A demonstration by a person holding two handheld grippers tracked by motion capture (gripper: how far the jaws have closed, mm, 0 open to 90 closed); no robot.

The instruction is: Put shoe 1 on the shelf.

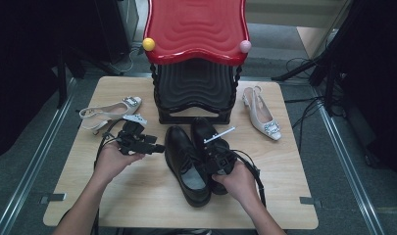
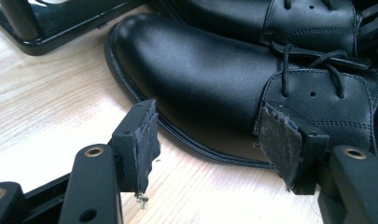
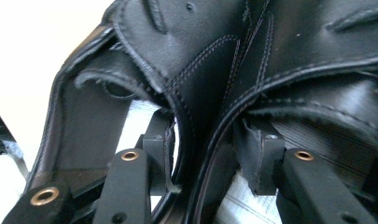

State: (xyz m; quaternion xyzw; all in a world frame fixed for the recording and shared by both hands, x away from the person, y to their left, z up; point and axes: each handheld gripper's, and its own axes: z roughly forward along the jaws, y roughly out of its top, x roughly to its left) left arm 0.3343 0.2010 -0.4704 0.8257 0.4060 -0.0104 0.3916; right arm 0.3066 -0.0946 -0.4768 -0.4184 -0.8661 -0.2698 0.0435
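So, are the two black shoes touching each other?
Touching. In the right gripper view, the left shoe and right shoe press together at their collars.

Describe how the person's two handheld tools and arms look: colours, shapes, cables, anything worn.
Both tools are black. The left tool carries a grey three-cornered plate on top; the right tool has a pale grey bar and trails a looping black cable. Each has two flat black arms with brass-ringed holes, ending in worn dark grey pads. Forearms are bare, no sleeves or gloves.
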